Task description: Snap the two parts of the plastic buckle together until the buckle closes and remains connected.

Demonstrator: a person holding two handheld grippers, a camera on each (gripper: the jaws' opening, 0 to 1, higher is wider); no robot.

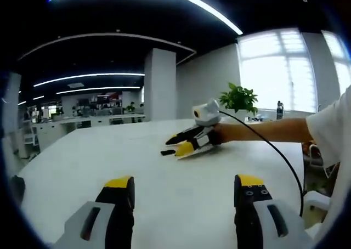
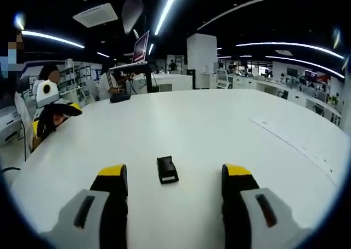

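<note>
A small black plastic buckle piece (image 2: pixel 167 169) lies flat on the white table (image 2: pixel 219 128), in the gap between my right gripper's (image 2: pixel 174 173) jaws, which stand wide open and touch nothing. In the left gripper view that same right gripper (image 1: pixel 179 145) reaches in from the right, held by a person's hand, its yellow tips low over the buckle piece (image 1: pixel 168 152). My left gripper (image 1: pixel 184 184) is open and empty above bare tabletop, well short of the buckle. It also appears far to the left in the right gripper view as the left gripper (image 2: pixel 54 117).
A black cable (image 1: pixel 279 153) trails from the right gripper across the table towards a white sleeve (image 1: pixel 334 128). A potted plant (image 1: pixel 239 98) stands at the far edge. A dark object (image 2: pixel 119 97) lies at the table's far side, where people sit by a monitor (image 2: pixel 140 46).
</note>
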